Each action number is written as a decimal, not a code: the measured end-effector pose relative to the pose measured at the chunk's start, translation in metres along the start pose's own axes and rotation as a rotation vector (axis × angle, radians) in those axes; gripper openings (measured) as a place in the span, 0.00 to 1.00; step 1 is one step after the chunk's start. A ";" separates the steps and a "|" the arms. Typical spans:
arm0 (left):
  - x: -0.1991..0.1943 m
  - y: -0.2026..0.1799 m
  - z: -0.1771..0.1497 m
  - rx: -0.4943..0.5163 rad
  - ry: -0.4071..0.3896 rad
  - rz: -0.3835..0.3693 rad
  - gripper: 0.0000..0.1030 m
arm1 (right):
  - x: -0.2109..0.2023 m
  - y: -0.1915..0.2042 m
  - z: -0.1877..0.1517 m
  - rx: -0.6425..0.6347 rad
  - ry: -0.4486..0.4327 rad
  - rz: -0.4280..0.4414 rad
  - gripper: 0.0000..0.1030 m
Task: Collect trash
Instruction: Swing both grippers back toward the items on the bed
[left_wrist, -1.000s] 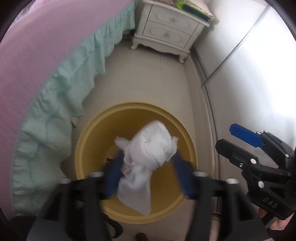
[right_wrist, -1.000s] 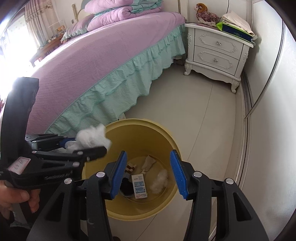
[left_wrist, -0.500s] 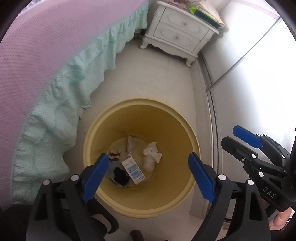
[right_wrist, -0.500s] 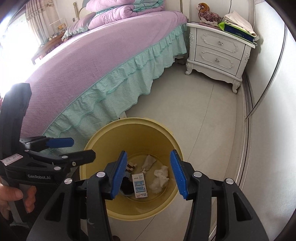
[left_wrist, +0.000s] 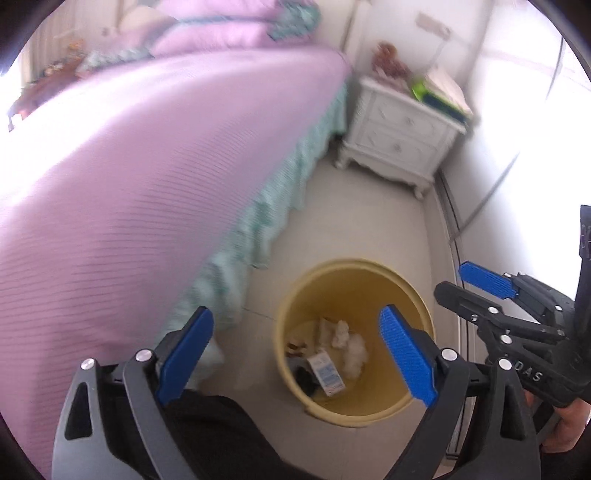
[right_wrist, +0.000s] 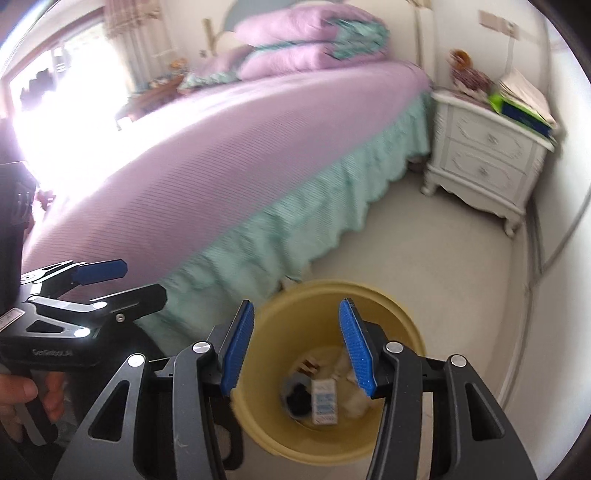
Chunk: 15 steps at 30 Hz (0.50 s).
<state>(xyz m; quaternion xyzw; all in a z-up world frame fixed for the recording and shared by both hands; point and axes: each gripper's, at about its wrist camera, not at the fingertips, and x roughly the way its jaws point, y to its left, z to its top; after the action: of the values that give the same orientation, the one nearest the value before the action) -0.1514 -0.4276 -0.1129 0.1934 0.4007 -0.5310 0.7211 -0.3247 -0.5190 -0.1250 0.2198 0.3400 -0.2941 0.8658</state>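
A yellow round bin (left_wrist: 391, 291) stands on the pale floor beside the bed. At its bottom lie a white tissue wad (left_wrist: 355, 353), a small white-and-blue carton (left_wrist: 327, 371) and a dark scrap (left_wrist: 305, 379). My left gripper (left_wrist: 295, 313) hovers high above the bin's near left side. Its jaws are opening wide and nothing is between them. The right gripper (right_wrist: 297, 304) hangs over the bin (right_wrist: 332, 285) with its blue pads partly apart and empty; the carton (right_wrist: 324, 403) shows below it. Each gripper appears at the edge of the other's view.
A bed with a purple cover (left_wrist: 140, 177) and a teal frilled skirt (right_wrist: 295, 229) fills the left. A white nightstand (left_wrist: 399, 144) stands at the back corner, and a pale sliding door (left_wrist: 524, 155) runs along the right. A dark trouser leg (left_wrist: 221, 435) is below.
A second ago the left gripper held the white tissue wad over the bin. It let go, the wad fell in, the jaws widened, and both grippers rose and drew back.
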 end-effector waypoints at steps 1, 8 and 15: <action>-0.012 0.006 0.001 -0.007 -0.028 0.018 0.89 | -0.002 0.008 0.004 -0.007 -0.021 0.024 0.47; -0.107 0.053 -0.003 -0.093 -0.270 0.170 0.96 | -0.028 0.080 0.038 -0.117 -0.208 0.215 0.47; -0.198 0.111 -0.024 -0.234 -0.437 0.445 0.96 | -0.042 0.171 0.069 -0.282 -0.341 0.399 0.57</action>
<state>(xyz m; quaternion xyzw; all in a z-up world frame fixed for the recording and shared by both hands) -0.0809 -0.2502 0.0115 0.0736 0.2426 -0.3399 0.9056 -0.2053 -0.4190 -0.0175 0.1071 0.1771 -0.1005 0.9732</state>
